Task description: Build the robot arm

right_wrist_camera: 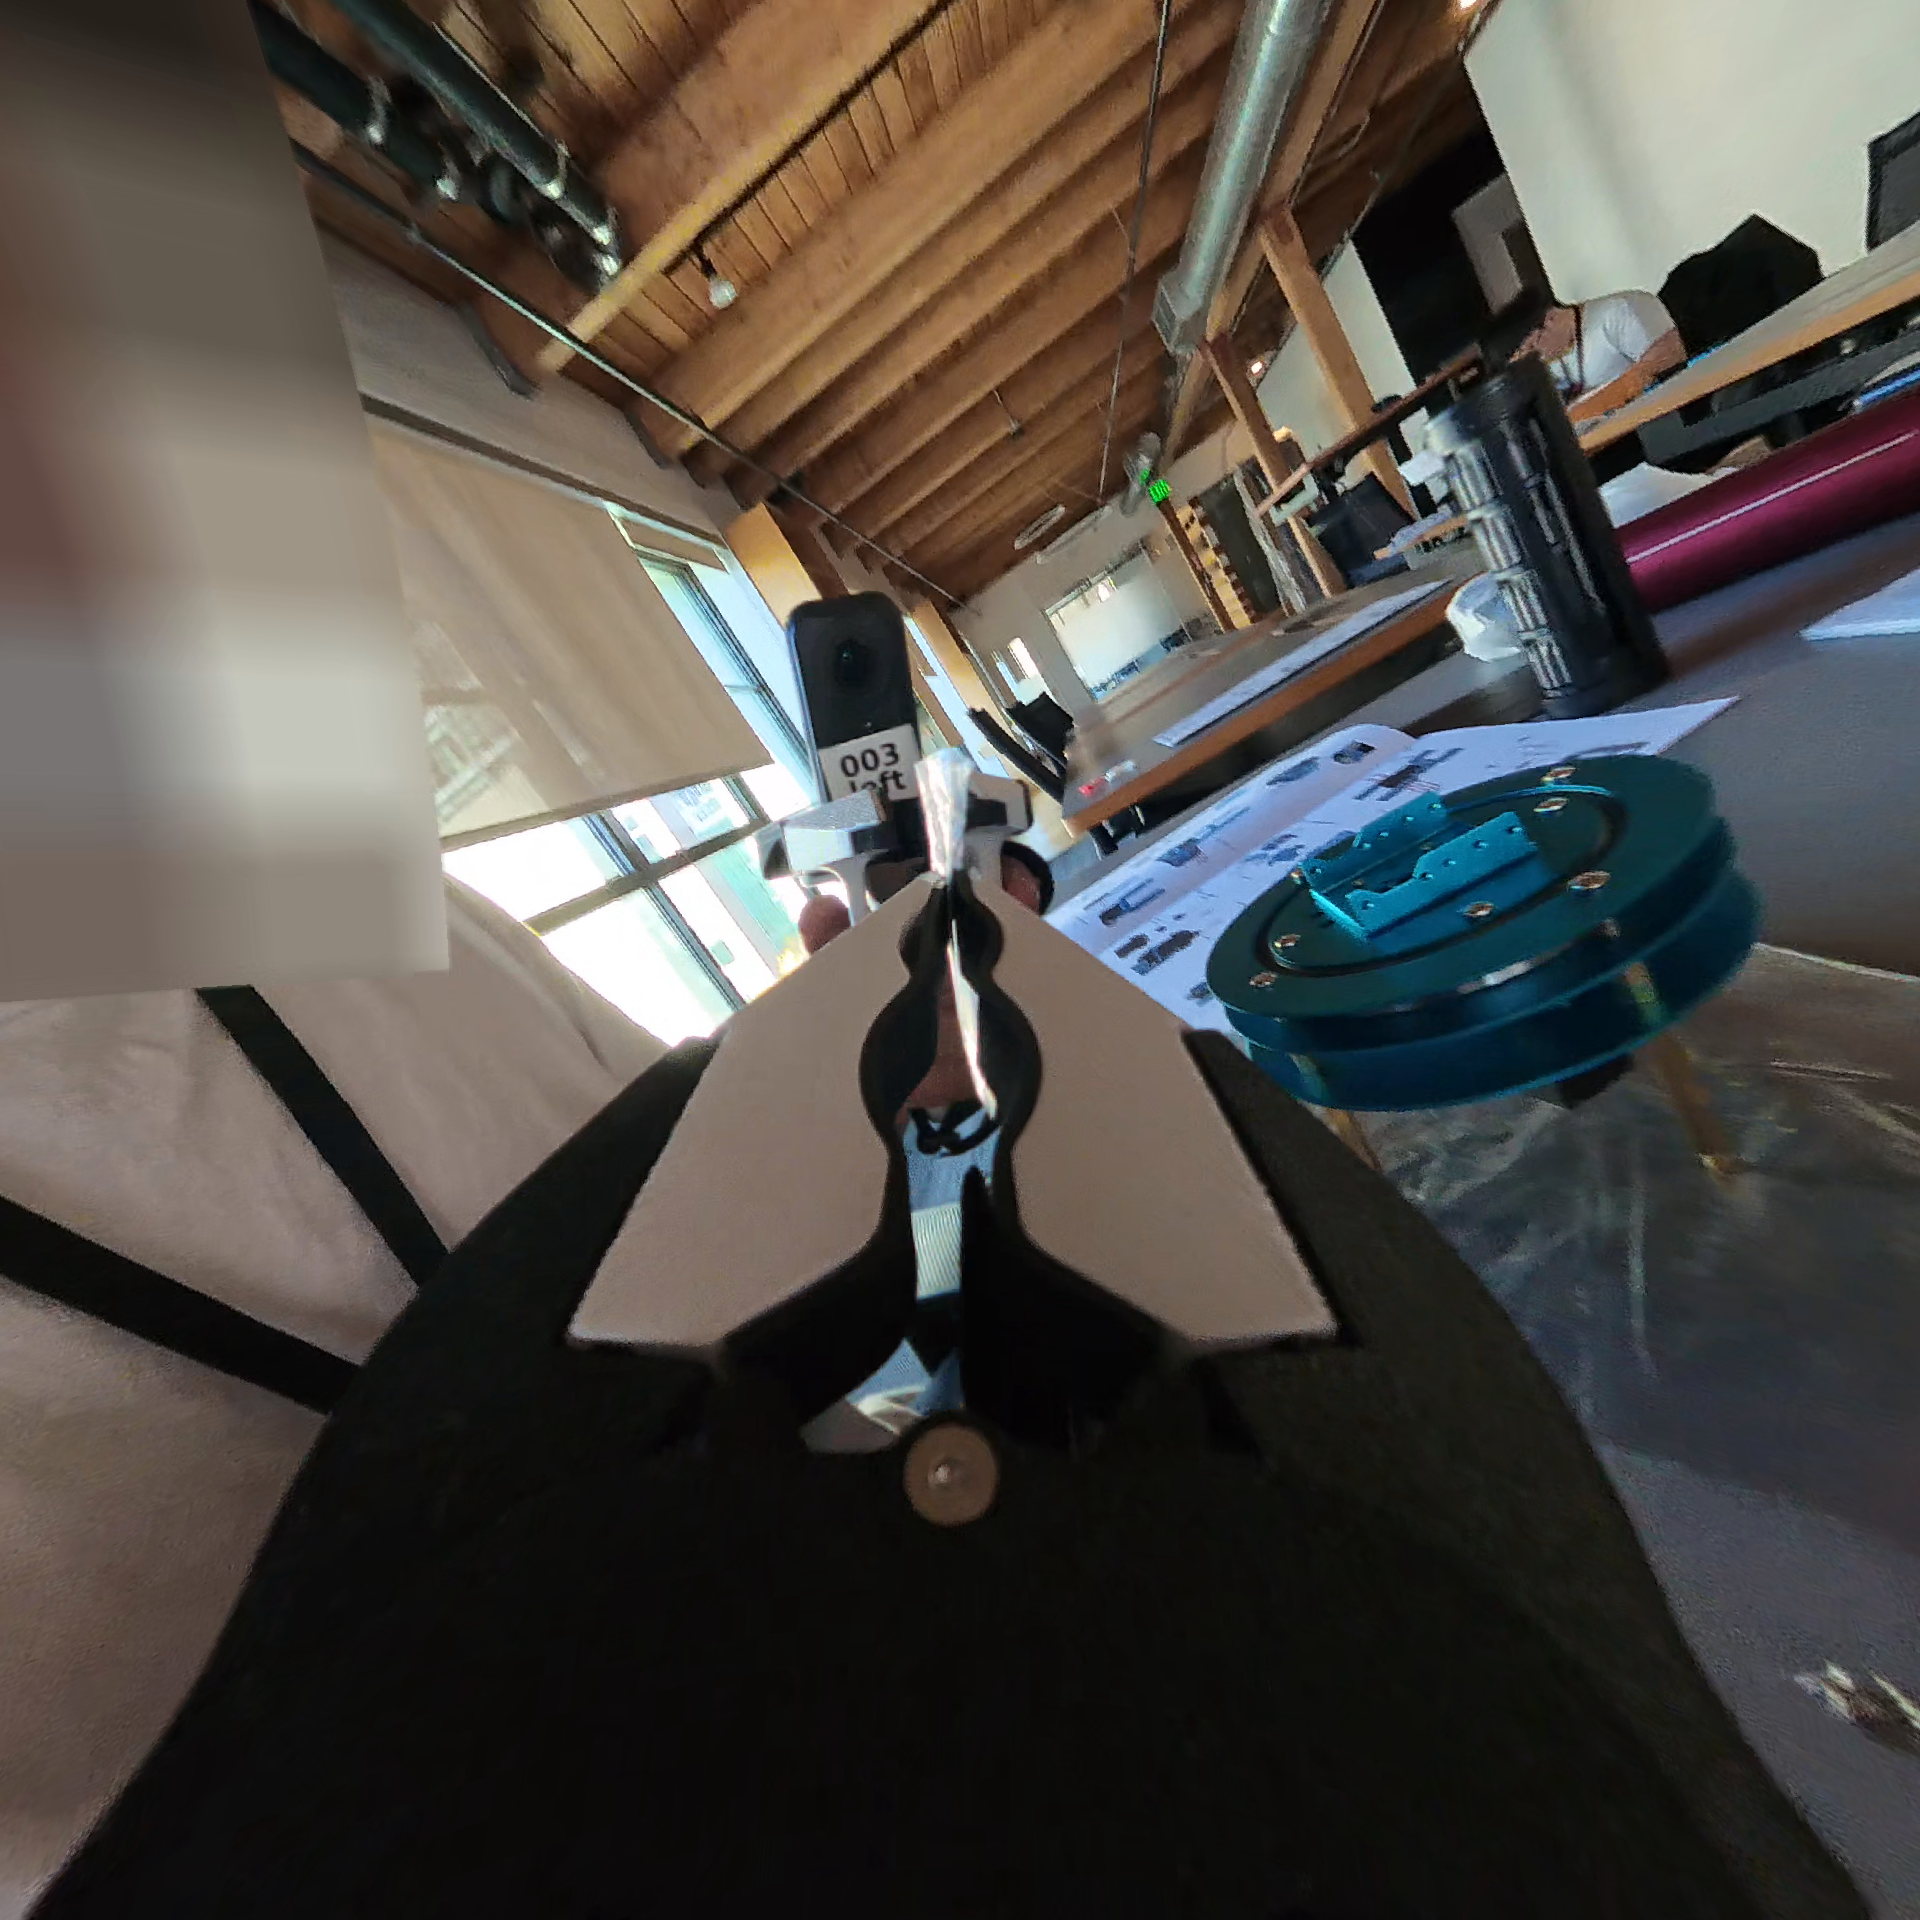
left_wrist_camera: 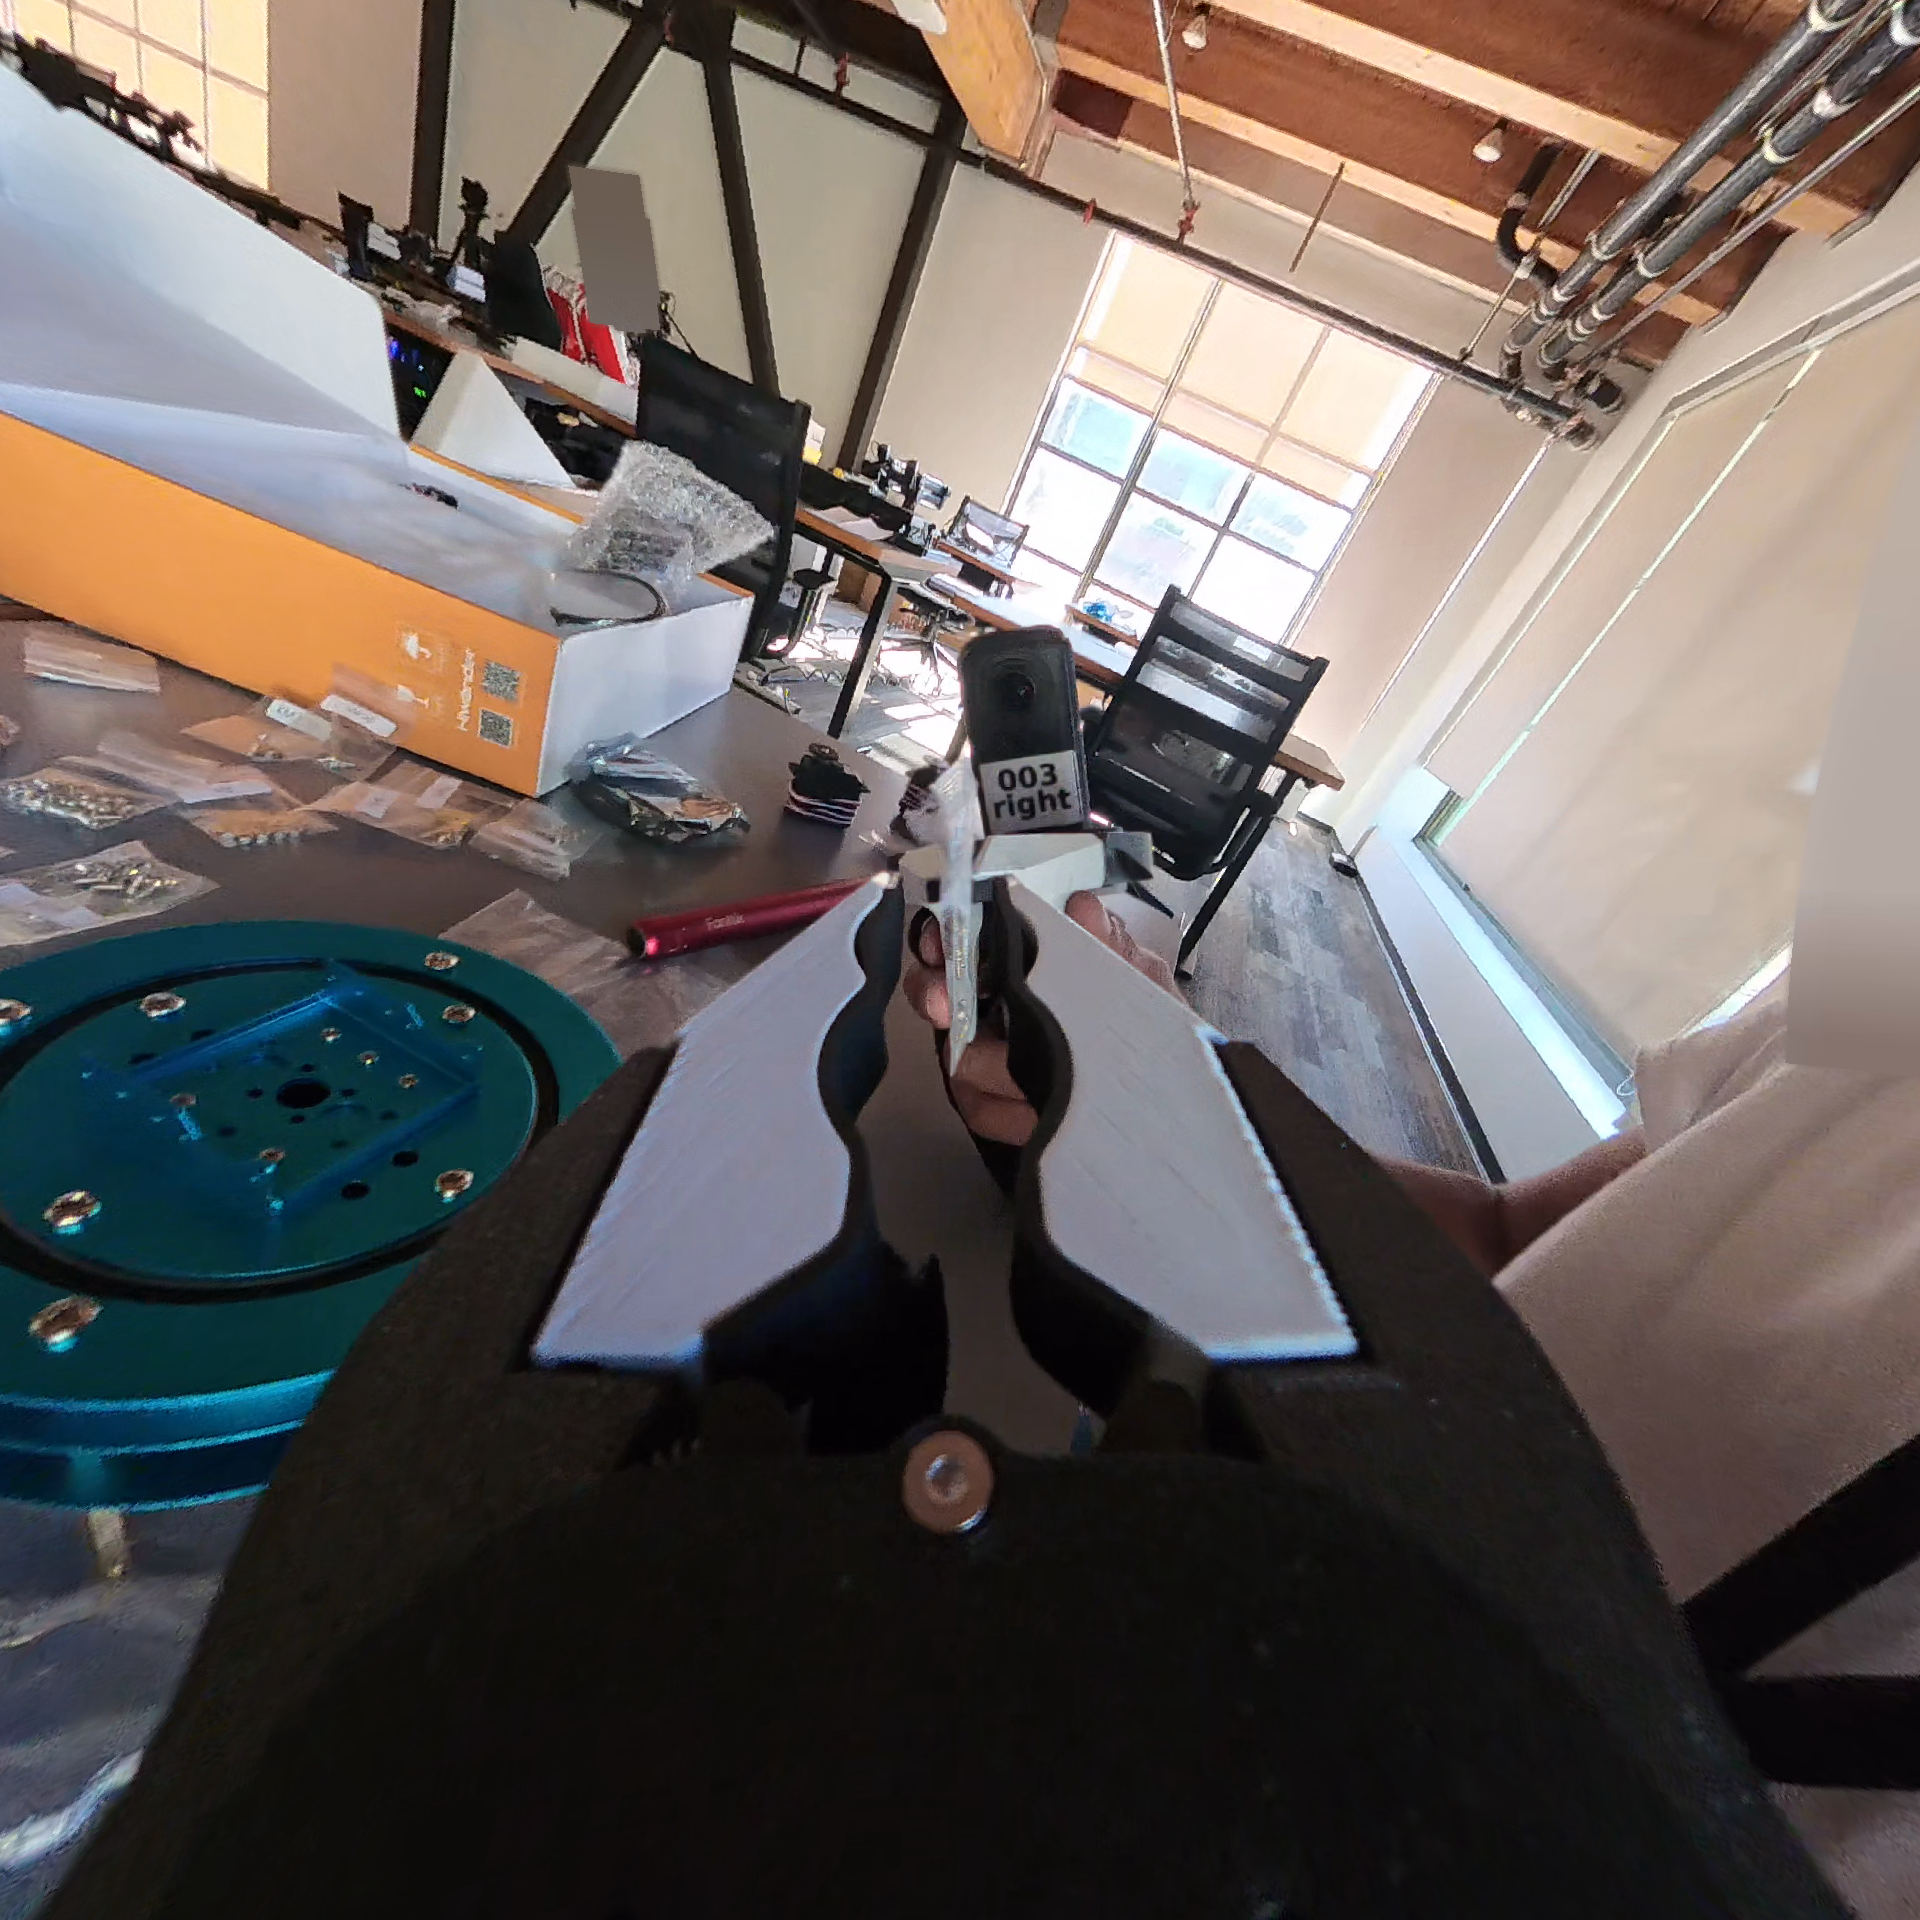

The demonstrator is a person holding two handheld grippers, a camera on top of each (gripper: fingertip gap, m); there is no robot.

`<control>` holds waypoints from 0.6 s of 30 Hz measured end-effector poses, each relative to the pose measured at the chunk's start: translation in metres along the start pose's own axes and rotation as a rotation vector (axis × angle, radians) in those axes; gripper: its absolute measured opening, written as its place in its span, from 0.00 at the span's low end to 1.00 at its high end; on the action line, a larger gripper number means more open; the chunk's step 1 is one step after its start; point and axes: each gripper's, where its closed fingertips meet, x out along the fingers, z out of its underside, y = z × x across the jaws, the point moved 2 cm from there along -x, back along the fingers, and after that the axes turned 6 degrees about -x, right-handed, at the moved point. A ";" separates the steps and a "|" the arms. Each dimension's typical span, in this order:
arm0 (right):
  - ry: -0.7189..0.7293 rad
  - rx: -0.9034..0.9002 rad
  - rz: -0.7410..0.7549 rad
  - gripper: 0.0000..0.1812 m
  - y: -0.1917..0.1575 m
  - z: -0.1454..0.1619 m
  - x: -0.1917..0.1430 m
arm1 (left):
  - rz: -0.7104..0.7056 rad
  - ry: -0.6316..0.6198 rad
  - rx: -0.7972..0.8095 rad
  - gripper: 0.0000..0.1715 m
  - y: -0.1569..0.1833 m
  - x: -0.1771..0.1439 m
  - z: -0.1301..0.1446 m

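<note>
A small clear plastic bag (right_wrist_camera: 966,997) is pinched between the closed tips of my right gripper (right_wrist_camera: 945,883) and runs back between its fingers. The two grippers face each other tip to tip. In the left wrist view the bag (left_wrist_camera: 961,966) hangs in the gap between the fingers of my left gripper (left_wrist_camera: 956,894), which stand a little apart around it. The right gripper (left_wrist_camera: 997,862) shows head-on just beyond, held by a hand (left_wrist_camera: 987,1091). The left gripper (right_wrist_camera: 904,831) also shows in the right wrist view. A teal round metal assembly (left_wrist_camera: 260,1091) (right_wrist_camera: 1486,935) with a blue bracket stands beside them.
On the dark table lie a red tool handle (left_wrist_camera: 748,920), several bags of screws (left_wrist_camera: 104,800), a servo (left_wrist_camera: 826,790) and an orange and white box (left_wrist_camera: 260,603). A printed sheet (right_wrist_camera: 1247,821) and a black cylinder (right_wrist_camera: 1548,540) stand behind the teal assembly. Office chairs (left_wrist_camera: 1195,727) stand beyond. Only a small space, under 4 cm, lies between the two pairs of fingers.
</note>
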 end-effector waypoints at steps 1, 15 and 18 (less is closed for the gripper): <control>0.026 0.009 -0.025 0.00 -0.003 0.001 0.004 | -0.006 -0.011 -0.002 0.09 -0.002 -0.003 0.001; 0.022 0.019 -0.101 0.00 -0.003 0.016 0.052 | -0.002 -0.027 0.035 0.00 -0.006 -0.037 -0.001; -0.030 0.000 -0.083 0.04 -0.001 0.018 0.052 | 0.016 -0.050 0.074 0.00 -0.005 -0.040 0.000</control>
